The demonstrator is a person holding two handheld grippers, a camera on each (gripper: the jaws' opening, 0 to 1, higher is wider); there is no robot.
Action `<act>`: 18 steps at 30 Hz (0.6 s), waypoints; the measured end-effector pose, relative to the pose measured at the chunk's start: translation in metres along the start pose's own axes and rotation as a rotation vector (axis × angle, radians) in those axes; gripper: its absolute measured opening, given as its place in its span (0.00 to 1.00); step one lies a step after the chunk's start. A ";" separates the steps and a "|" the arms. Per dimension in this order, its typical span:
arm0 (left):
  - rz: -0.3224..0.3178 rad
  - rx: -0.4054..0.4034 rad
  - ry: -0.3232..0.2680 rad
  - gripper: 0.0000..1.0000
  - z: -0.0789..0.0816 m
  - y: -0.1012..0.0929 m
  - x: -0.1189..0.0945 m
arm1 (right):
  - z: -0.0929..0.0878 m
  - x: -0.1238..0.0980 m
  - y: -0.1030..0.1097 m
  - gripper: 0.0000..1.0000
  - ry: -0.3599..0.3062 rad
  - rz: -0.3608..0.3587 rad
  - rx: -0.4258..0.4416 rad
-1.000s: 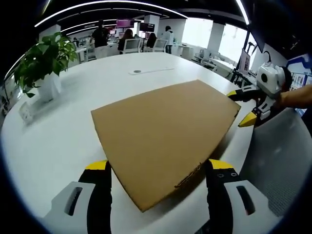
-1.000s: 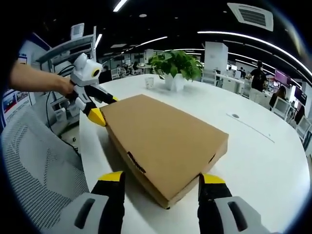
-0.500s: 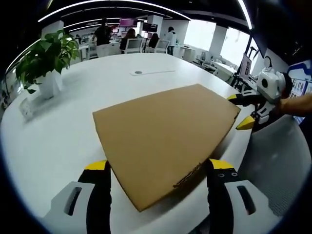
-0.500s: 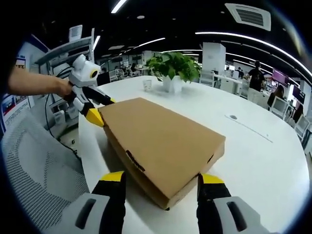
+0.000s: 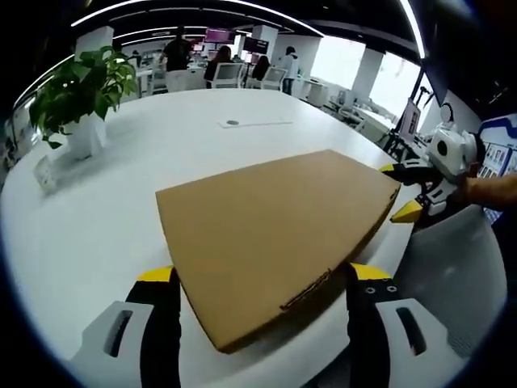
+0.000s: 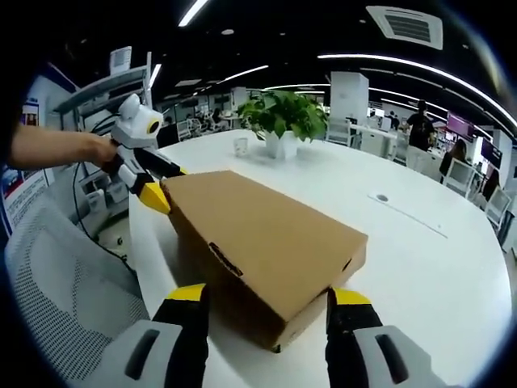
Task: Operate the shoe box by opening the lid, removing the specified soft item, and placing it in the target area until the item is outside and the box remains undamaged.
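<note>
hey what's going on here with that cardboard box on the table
A person is working a closed shoe box on a white table with two handheld grippers. The left gripper has its open jaws on either side of one end of the box, and the right gripper does the same at the opposite end. The lid is still on and nothing has been taken out. A potted plant stands further back on the table.

An open-plan office: white meeting table (image 5: pixel 121 202), potted plant (image 6: pixel 283 121), mesh chair (image 6: pixel 56 283), desks with people behind.
</note>
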State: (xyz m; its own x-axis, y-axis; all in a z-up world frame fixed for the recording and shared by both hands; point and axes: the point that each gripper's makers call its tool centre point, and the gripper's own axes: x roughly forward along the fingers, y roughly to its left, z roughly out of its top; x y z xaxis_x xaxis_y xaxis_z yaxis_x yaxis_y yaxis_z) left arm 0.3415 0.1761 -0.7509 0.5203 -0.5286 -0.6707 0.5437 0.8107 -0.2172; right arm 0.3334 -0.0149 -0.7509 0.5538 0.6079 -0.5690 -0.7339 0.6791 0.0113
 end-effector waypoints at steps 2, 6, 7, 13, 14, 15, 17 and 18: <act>0.008 0.008 0.005 0.88 0.001 -0.001 0.000 | 0.001 0.000 -0.001 0.56 0.002 -0.005 -0.008; 0.013 0.010 -0.001 0.91 0.003 -0.002 -0.002 | 0.005 -0.002 -0.001 0.56 -0.001 -0.012 -0.013; 0.013 0.006 -0.005 0.92 0.005 -0.002 -0.003 | 0.006 -0.003 -0.002 0.56 -0.004 -0.015 -0.015; 0.020 0.001 -0.030 0.93 0.013 -0.002 -0.007 | 0.014 -0.005 -0.006 0.54 -0.016 -0.035 -0.037; 0.022 0.004 -0.034 0.93 0.014 -0.003 -0.007 | 0.016 -0.006 -0.006 0.54 -0.020 -0.038 -0.037; 0.023 0.007 -0.039 0.94 0.016 -0.003 -0.008 | 0.019 -0.006 -0.007 0.54 -0.025 -0.041 -0.034; 0.024 0.011 -0.047 0.94 0.018 -0.003 -0.009 | 0.023 -0.007 -0.010 0.54 -0.031 -0.049 -0.029; 0.023 0.010 -0.052 0.95 0.019 -0.003 -0.010 | 0.025 -0.007 -0.011 0.54 -0.036 -0.052 -0.026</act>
State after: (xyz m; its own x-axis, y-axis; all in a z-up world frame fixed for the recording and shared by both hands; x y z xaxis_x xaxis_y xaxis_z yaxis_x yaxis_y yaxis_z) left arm 0.3475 0.1741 -0.7297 0.5659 -0.5225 -0.6377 0.5379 0.8202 -0.1947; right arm 0.3470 -0.0163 -0.7264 0.6050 0.5867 -0.5383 -0.7134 0.6996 -0.0392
